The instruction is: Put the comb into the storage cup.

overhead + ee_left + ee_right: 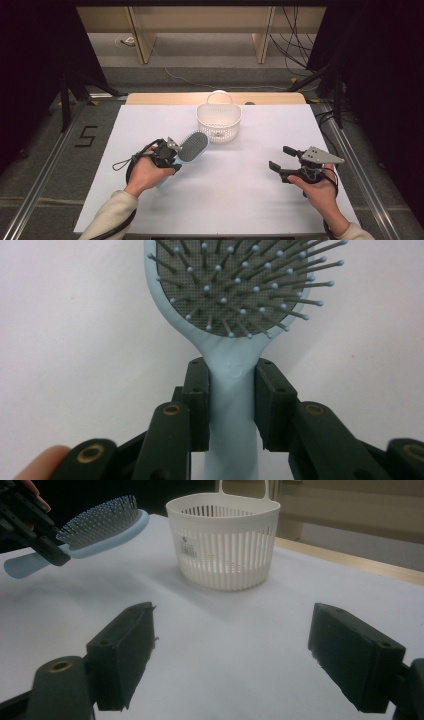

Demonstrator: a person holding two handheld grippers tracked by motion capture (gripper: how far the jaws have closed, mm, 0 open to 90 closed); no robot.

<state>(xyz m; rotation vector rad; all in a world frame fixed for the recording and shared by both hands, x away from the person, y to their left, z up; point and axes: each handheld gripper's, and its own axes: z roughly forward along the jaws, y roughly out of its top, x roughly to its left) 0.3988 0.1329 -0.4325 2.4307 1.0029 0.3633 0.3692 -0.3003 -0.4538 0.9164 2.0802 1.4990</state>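
The left gripper (172, 156) is clamped on the handle of one light blue hairbrush (192, 146). The brush's long side slants up off the table, head toward the one white basket (219, 122), bristles up. I cannot see inside the basket. The right gripper (281, 157) is wide apart, holding nothing.

A pale blue hairbrush (231, 390) has a dark grey bristle pad dotted with a regular pattern of thin grey bristles tipped in pale blue. The basket (219, 122) is off-white, its wall patterned with narrow upright slots, with a small label bearing dark print. The table (240, 200) is covered in plain white, edged by light wood at the far side. Both the left gripper (231, 390) and the right gripper (232, 655) are black, with brass-coloured rivets. A sleeve (112, 215) is beige.
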